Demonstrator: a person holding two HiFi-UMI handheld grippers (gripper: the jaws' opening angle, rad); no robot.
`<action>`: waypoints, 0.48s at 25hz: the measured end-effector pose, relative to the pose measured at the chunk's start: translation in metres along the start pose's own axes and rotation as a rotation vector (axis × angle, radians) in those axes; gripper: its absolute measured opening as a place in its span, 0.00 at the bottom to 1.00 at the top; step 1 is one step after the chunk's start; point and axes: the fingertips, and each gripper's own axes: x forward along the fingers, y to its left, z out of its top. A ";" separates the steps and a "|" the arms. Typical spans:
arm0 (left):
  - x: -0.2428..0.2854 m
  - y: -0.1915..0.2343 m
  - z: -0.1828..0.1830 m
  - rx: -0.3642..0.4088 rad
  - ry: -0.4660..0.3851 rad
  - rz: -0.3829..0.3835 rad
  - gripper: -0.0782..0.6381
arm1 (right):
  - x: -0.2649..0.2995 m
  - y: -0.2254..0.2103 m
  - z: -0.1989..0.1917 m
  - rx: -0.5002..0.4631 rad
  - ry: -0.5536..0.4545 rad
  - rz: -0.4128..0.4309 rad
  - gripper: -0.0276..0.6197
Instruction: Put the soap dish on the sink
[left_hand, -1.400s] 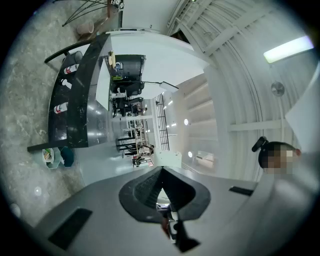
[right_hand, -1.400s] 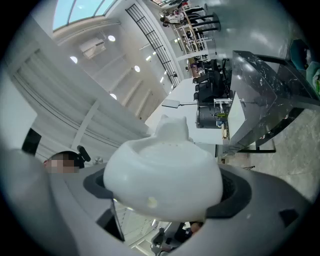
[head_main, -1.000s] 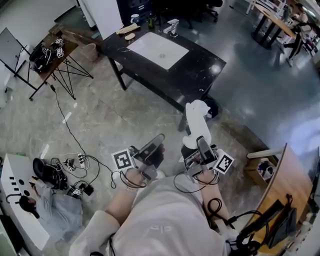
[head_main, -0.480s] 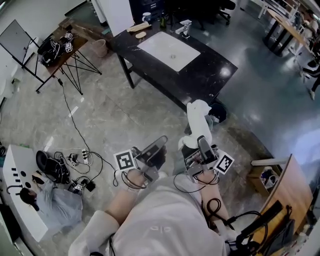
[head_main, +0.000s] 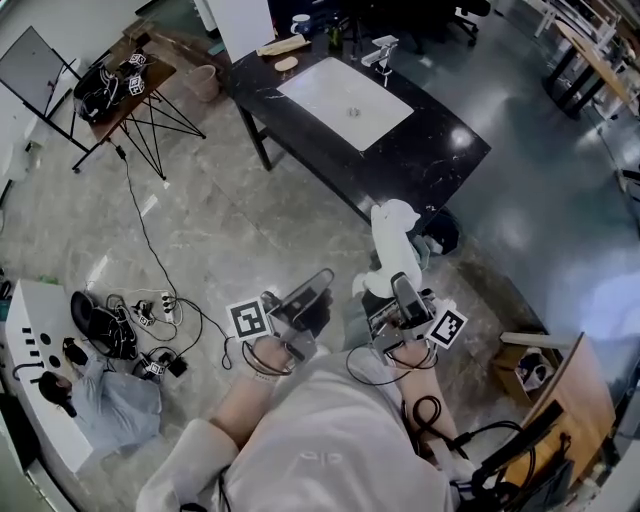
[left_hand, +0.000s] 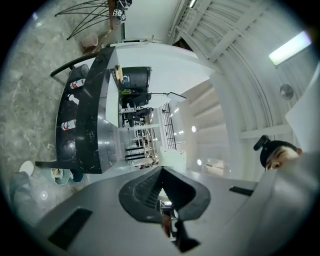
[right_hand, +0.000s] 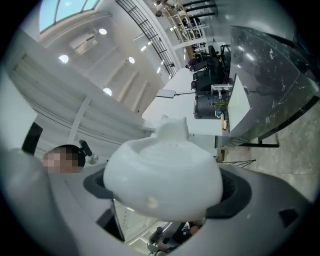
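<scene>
A white, animal-shaped soap dish (head_main: 393, 235) sticks up from my right gripper (head_main: 397, 284), which is shut on its lower end. In the right gripper view the dish (right_hand: 165, 170) bulges between the two dark pads and hides most of what lies ahead. My left gripper (head_main: 316, 281) is beside it at chest height, shut with nothing in it; its dark pads (left_hand: 142, 192) meet. The white sink (head_main: 345, 100) is set in a black table (head_main: 430, 150) far ahead across the floor. That table (left_hand: 92, 110) appears sideways in the left gripper view.
A faucet (head_main: 378, 50) and wooden items (head_main: 283, 47) stand at the table's far edge, and a bin (head_main: 440, 230) is at its near corner. A folding stand with gear (head_main: 110, 90) is far left. Cables and a power strip (head_main: 150, 320) lie on the floor at left.
The black table and sink have shifted rightward and a little lower in the head view. Both grippers keep their pose, and the right one still holds the dish.
</scene>
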 end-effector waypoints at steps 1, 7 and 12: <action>0.007 0.004 0.007 -0.002 -0.001 0.002 0.12 | 0.005 -0.006 0.006 0.000 0.004 -0.001 0.85; 0.060 0.028 0.044 -0.009 -0.003 0.011 0.12 | 0.036 -0.041 0.052 -0.016 0.037 -0.011 0.85; 0.109 0.046 0.085 -0.002 -0.027 0.026 0.12 | 0.069 -0.073 0.104 0.003 0.061 -0.012 0.85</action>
